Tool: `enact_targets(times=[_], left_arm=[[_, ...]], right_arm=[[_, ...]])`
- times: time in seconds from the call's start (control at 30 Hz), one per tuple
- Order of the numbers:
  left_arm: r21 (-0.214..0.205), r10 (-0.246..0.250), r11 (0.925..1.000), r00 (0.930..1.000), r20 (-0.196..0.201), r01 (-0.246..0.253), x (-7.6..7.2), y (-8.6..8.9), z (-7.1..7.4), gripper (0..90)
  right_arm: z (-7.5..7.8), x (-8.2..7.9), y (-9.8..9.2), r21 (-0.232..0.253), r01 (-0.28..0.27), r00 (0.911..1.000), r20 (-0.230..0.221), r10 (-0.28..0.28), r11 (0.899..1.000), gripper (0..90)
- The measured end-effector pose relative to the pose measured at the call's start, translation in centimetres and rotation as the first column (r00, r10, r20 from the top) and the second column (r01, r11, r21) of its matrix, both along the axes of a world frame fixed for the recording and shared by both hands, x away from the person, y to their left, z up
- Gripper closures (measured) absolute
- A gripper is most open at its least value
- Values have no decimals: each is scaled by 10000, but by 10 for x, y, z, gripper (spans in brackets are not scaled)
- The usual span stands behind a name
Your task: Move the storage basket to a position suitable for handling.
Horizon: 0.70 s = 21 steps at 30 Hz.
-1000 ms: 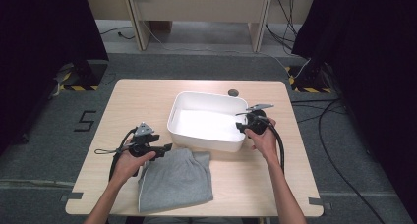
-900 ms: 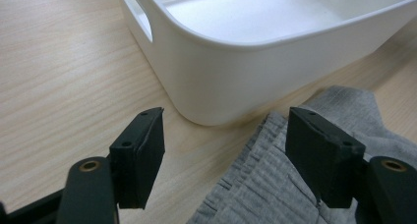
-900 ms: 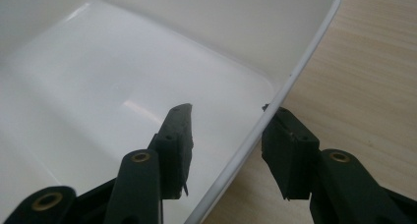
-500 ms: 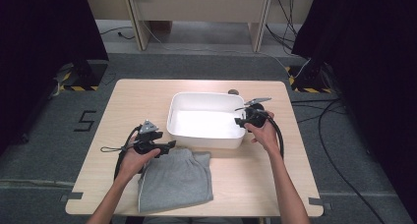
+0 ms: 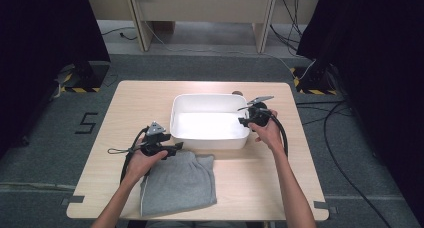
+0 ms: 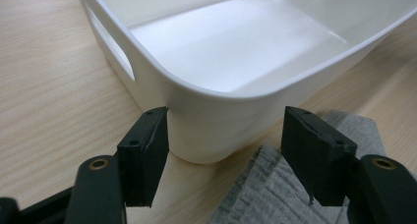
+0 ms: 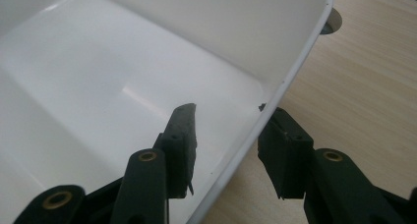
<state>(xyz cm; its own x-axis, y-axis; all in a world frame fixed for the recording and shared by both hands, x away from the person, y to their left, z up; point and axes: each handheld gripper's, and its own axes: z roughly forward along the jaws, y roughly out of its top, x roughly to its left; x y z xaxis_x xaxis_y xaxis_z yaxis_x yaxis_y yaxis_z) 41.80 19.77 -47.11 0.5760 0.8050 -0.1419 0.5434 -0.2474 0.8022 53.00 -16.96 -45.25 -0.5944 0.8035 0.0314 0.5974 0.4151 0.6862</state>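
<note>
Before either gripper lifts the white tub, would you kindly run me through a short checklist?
1. Right gripper straddles the tub wall, one jaw inside, one outside: ok.
2. Right jaws clamped on that wall: not ok; they have just been closing, a gap remains.
3. Left gripper frames the tub's near corner: ok.
4. Left jaws gripping: not ok, open.
5. Tub empty: ok.
6. Grey cloth free of the tub: cannot tell; its edge lies at the base.

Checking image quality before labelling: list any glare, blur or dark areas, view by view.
High view: bin floor washed out by glare, both side edges of the picture black. Left gripper view: jaws soft, cloth blurry. Right gripper view: bright streak on the bin's floor, jaws slightly blurred.
</note>
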Motion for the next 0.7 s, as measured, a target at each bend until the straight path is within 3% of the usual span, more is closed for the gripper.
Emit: enact_targets(times=[0.17,0.43,0.7], left_arm=[[-128,59,9999,10000,2,-59,2,2,0,364],[205,-55,9998,10000,18,54,-2,2,1,363],[139,-69,9999,10000,-13,69,-2,2,1,362]], right_arm=[[0,-3,0,15,33,9999,120,-33,10000,595],[0,-9,3,-340,-184,9994,297,194,9993,586],[0,-8,2,-248,-192,9994,269,199,9995,585]])
